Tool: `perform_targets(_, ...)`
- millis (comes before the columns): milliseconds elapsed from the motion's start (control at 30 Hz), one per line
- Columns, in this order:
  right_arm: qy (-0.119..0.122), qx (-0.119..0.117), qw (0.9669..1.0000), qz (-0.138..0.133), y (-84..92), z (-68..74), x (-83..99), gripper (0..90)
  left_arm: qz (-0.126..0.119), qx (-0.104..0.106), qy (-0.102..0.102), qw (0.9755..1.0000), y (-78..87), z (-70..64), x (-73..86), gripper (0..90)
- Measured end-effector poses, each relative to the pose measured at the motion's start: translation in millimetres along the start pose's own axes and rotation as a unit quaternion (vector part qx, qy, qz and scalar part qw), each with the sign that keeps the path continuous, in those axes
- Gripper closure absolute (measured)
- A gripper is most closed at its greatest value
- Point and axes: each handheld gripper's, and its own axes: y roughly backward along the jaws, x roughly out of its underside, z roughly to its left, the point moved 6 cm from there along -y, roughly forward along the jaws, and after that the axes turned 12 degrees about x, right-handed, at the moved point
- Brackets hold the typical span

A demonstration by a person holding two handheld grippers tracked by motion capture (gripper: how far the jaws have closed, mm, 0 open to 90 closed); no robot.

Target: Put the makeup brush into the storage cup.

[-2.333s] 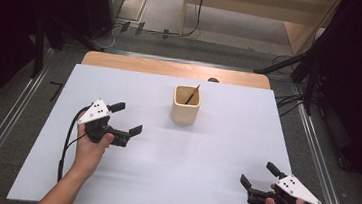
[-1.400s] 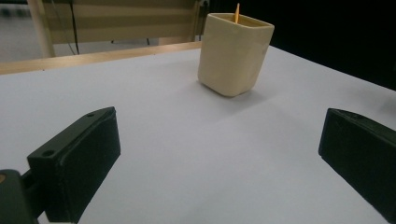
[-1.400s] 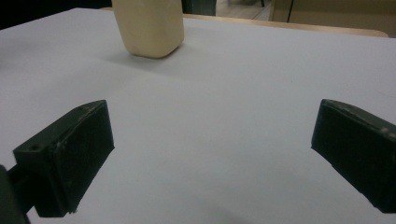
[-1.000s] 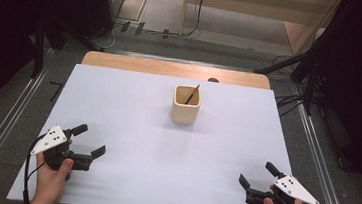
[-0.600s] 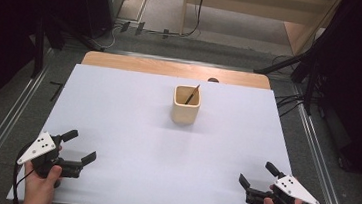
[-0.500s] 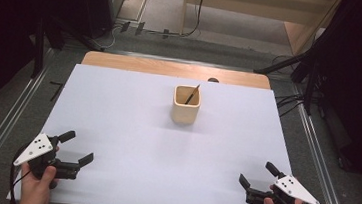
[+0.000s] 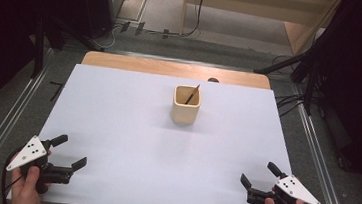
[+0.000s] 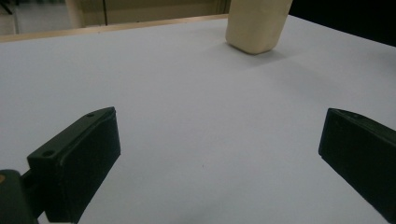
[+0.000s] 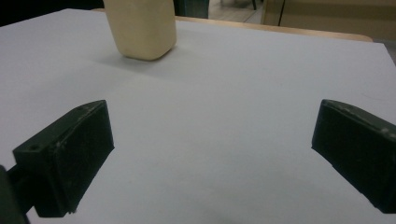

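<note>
A cream square cup stands upright near the far middle of the white table, with a thin dark stick leaning inside it. The left gripper rests at the near left corner, held by a hand, open with nothing between its jaws. At the near right corner the right gripper is also open and empty. The cup shows far ahead in the left gripper view, and the cup shows far ahead to the left in the right gripper view. Both grippers are well apart from it.
A wooden strip runs along the table's far edge. Metal rails flank both sides. Cables and dark stands sit on the floor beyond. A wooden cabinet stands at the back.
The left gripper has pulled back from the table's left middle to the near left corner, still open. The right gripper and the cup have stayed put.
</note>
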Motion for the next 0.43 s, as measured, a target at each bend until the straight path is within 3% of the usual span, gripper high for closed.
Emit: perform_targets(433,0.000,-0.006,1.0000,0.001,-1.3,1.4,1.2,0.0,0.001,0.000,0.006,1.0000,1.3,3.8,2.3,0.0)
